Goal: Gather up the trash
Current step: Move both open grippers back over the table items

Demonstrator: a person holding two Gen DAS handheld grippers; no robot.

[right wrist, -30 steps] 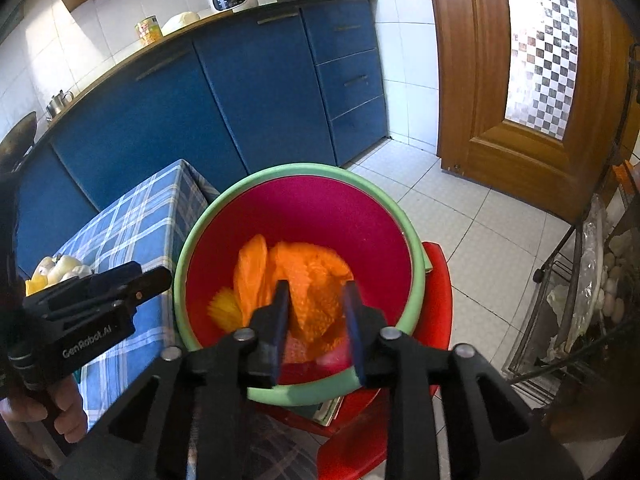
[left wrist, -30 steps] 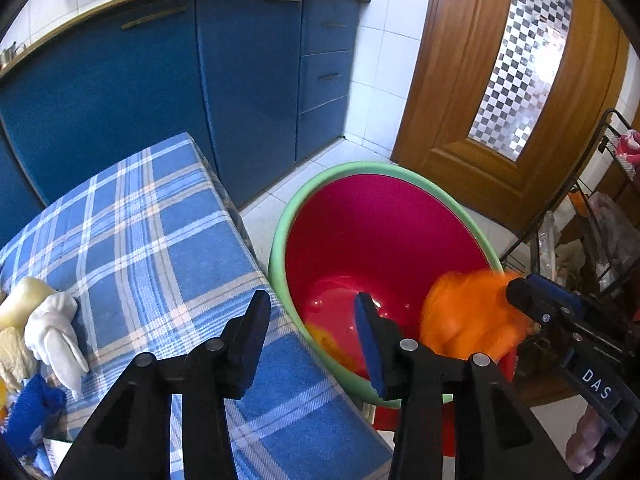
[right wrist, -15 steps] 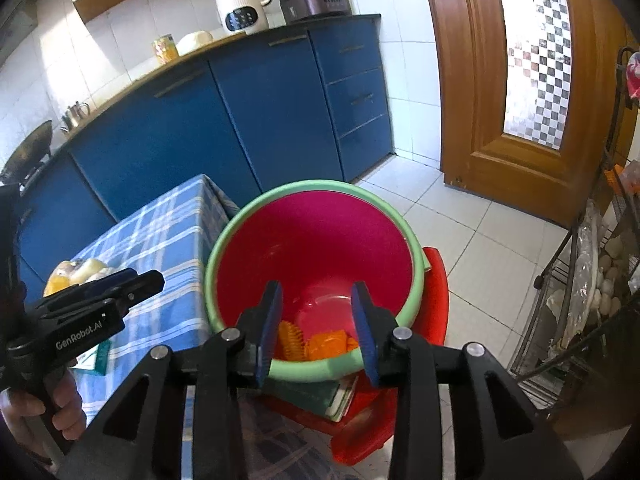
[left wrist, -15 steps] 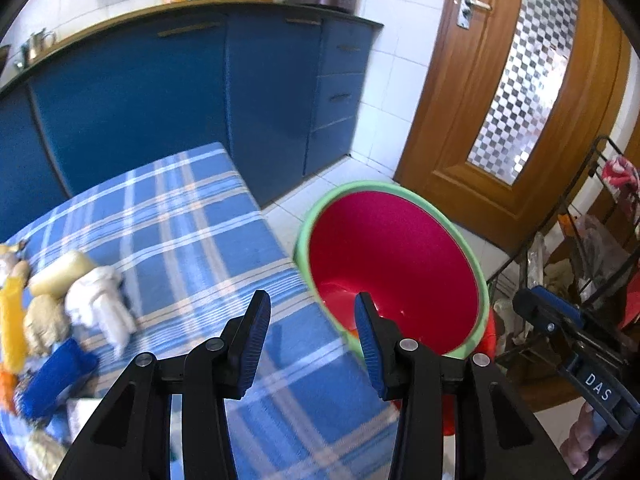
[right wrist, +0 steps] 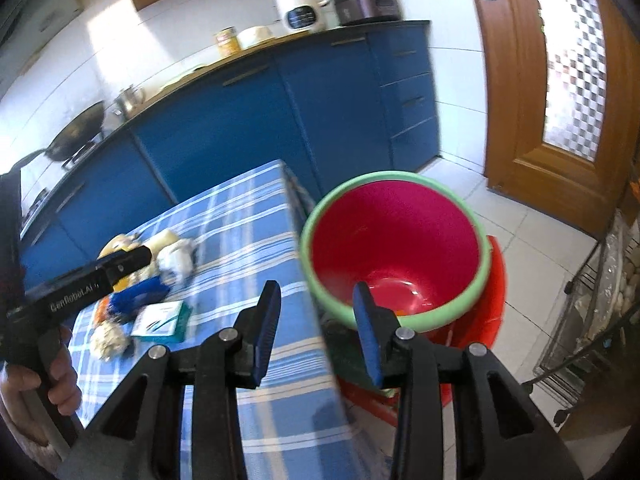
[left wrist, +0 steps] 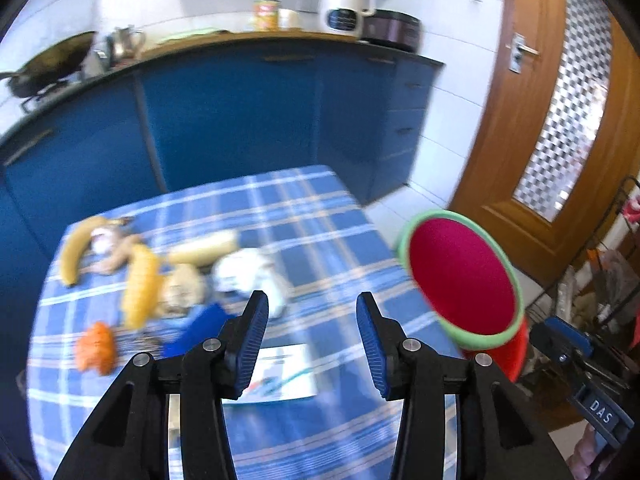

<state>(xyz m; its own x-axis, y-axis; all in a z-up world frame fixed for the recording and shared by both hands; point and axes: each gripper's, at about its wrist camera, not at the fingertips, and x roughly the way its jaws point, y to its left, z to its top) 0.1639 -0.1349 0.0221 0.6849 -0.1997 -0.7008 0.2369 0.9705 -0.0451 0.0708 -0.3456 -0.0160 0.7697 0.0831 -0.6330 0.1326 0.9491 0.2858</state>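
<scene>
My left gripper [left wrist: 312,332] is open and empty above the blue plaid table [left wrist: 320,240]. Trash lies to its left: a banana peel [left wrist: 74,252], a yellow wrapper [left wrist: 140,288], crumpled white paper [left wrist: 244,270], a blue scrap [left wrist: 200,328], an orange piece [left wrist: 96,346] and a white leaflet [left wrist: 280,372]. My right gripper [right wrist: 316,320] is open and empty, over the table edge beside the red bin with a green rim [right wrist: 396,240]. The bin also shows in the left wrist view [left wrist: 460,276]. A little orange shows at the bin's bottom.
Blue kitchen cabinets [left wrist: 240,120] run behind the table, with a kettle [left wrist: 344,4] and a wok [left wrist: 52,64] on the counter. A wooden door [left wrist: 560,120] is at the right. A wire rack [right wrist: 600,300] stands right of the bin, which rests on a red stool [right wrist: 480,320].
The orange bag left my right gripper and dropped into the bin. Both grippers pulled back and swung left toward the table; the trash pile came into view.
</scene>
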